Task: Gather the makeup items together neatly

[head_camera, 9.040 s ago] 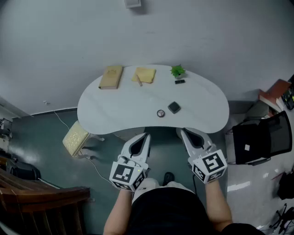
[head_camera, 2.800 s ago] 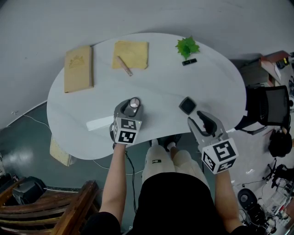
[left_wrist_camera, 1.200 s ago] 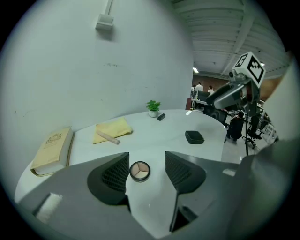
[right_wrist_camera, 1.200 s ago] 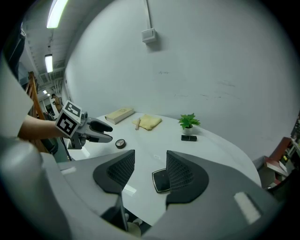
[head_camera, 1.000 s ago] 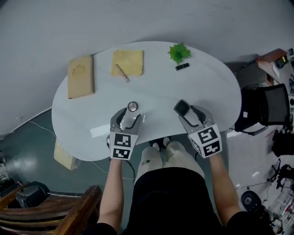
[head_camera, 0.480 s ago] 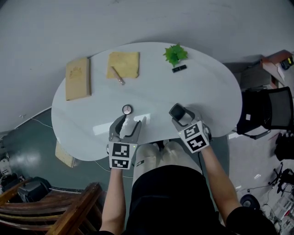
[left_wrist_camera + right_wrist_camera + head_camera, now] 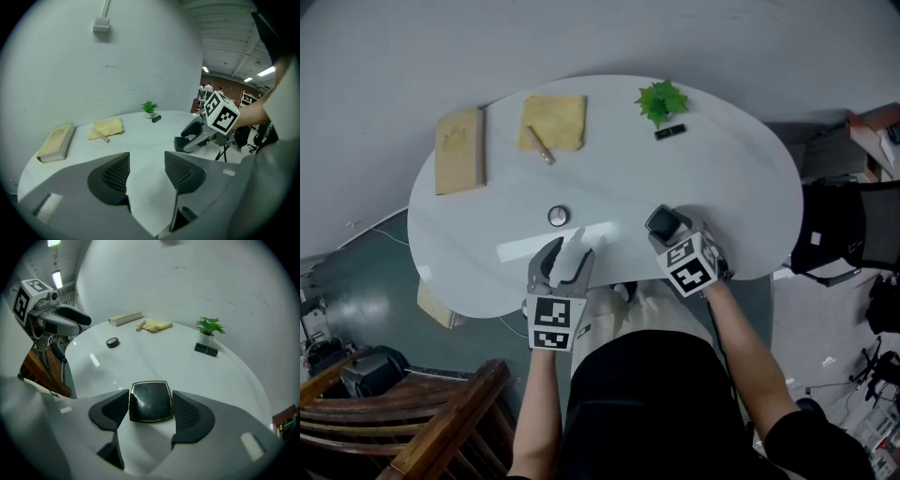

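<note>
A black square compact (image 7: 150, 401) lies flat on the white table (image 7: 722, 178) between the jaws of my right gripper (image 7: 150, 409), which are opening; the pads stand just off its sides. In the head view the square compact (image 7: 662, 222) sits at the tip of the right gripper (image 7: 668, 233). A small round compact (image 7: 558, 215) lies left of it. My left gripper (image 7: 565, 258) is open and empty, short of the round compact, near the table's front edge. A black lipstick tube (image 7: 670, 131) lies at the far side.
A small green plant (image 7: 661, 98) stands by the lipstick. A yellow cloth (image 7: 555, 122) with a pinkish stick (image 7: 537, 145) and a tan book (image 7: 457, 150) lie at the far left. A black office chair (image 7: 848, 230) is to the right, a wooden chair (image 7: 412, 412) near left.
The left gripper has drawn back toward the front edge, leaving the round compact on the table. The right gripper stays around the square compact, tilted lower onto the table.
</note>
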`<state>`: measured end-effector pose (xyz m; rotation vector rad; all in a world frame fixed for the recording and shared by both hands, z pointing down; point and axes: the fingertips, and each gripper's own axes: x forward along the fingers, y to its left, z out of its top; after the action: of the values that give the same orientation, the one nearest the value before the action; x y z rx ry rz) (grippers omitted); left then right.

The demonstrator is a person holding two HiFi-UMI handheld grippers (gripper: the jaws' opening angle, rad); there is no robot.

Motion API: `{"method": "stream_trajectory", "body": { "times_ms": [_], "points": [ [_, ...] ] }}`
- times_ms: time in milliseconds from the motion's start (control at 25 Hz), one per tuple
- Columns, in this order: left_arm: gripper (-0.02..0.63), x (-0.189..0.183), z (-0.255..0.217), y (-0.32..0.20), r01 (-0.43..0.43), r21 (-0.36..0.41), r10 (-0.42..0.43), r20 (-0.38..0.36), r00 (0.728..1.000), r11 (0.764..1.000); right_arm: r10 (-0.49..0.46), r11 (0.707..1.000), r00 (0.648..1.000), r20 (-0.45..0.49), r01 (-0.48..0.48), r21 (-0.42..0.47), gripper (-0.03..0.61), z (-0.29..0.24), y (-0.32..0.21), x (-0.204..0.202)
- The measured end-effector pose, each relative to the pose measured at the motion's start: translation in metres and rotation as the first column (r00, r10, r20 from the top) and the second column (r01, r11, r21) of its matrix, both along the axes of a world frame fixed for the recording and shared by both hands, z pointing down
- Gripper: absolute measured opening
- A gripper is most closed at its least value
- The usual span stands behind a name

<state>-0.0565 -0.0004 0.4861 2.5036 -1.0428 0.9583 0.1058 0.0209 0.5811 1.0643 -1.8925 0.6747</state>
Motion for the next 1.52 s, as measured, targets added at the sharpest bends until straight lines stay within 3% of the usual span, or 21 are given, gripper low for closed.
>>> {"method": "stream_trajectory", "body": {
  "times_ms": [480,1520],
  "points": [
    [0.229,0.007,-0.002,-0.002,0.028,0.016,-0.028,0.002,1.000,0.999,-0.092,0.996,0.994,-0.054,0.092,0.007,0.296,0.006,-0.008,-0.001],
    [0.218,0.008,-0.010,-0.001,0.099,0.045,-0.097,-0.036,0.995,0.994,-0.227,0.974,0.973,-0.043,0.227,-0.012,0.304,0.004,-0.010,-0.006]
  ]
}}
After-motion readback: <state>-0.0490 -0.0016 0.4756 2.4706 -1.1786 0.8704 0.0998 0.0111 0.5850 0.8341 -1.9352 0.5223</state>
